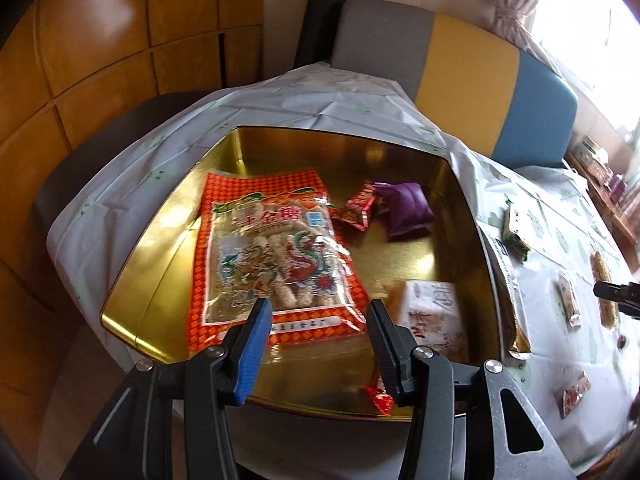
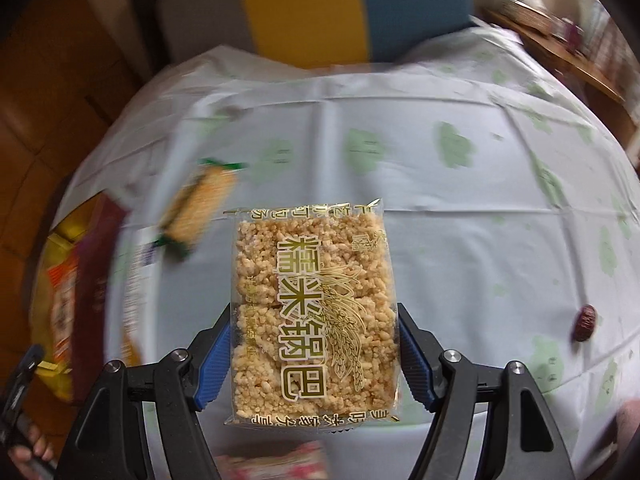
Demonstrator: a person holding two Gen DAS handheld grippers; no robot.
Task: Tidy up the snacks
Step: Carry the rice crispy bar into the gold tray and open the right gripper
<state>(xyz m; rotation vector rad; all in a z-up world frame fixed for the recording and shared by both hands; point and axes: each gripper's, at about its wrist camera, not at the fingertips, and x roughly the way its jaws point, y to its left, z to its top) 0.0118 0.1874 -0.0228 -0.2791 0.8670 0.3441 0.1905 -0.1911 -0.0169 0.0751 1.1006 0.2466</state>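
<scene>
Clear rice cracker packet (image 2: 314, 312) sits pinched between the right fingers (image 2: 416, 354); left fingers (image 1: 256, 344) hang spread, empty, above the gold tin (image 1: 400, 168).

— Carrying everything: a table under a pale plastic tablecloth with green blotches (image 2: 400, 184), creased in a grid.

— Directly on it?

— Toward the left edge, a square gold metal tin (image 1: 132, 300). Just right of the tin, a green-ended pack of puffed rice (image 1: 516, 230). Farther right, a narrow clear packet (image 1: 569, 300) and a long brown bar (image 1: 606, 288). Near the front edge, a small red-and-white wrapper (image 1: 574, 394). Toward the right edge, a dark red date (image 2: 583, 322).
</scene>
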